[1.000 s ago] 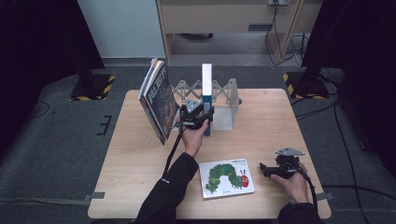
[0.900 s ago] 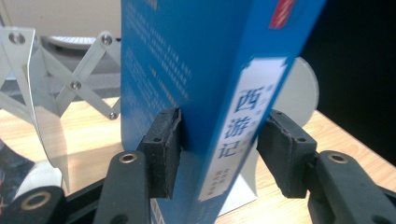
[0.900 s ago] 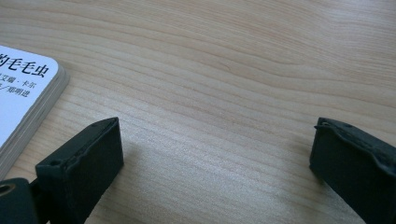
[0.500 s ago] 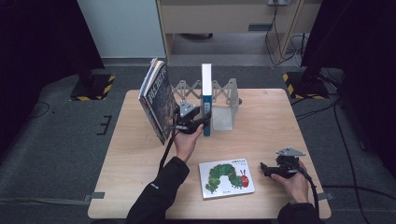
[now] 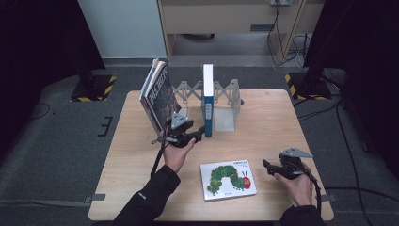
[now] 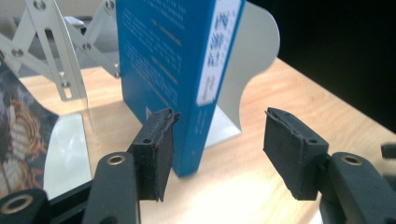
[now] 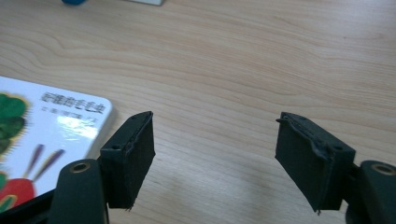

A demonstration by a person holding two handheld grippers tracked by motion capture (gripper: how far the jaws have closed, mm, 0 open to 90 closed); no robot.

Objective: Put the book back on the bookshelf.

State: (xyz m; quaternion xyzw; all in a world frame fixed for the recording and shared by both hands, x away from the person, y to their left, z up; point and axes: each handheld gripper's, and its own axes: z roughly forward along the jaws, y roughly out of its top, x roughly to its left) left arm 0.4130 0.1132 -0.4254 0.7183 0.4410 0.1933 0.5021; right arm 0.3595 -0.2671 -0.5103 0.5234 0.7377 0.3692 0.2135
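The left gripper (image 5: 200, 133) is hovering just in front of the blue book (image 5: 207, 99), which is standing upright in the folding metal book stand (image 5: 225, 101) near the back of the wooden table (image 5: 273, 117). In the left gripper view the jaws are standing apart and have just been opening; the blue book's (image 6: 182, 70) lower spine is sitting between them, with the left pad (image 6: 156, 151) close beside its cover and the right pad clear of it, so nothing is being gripped. A dark book (image 5: 157, 96) is leaning tilted at the stand's left end. The right gripper (image 5: 269, 168) is resting low over the table's front right corner, its jaws gaping though they have just been closing, with bare wood between them. The caterpillar picture book (image 5: 228, 180) is lying flat just to its left.
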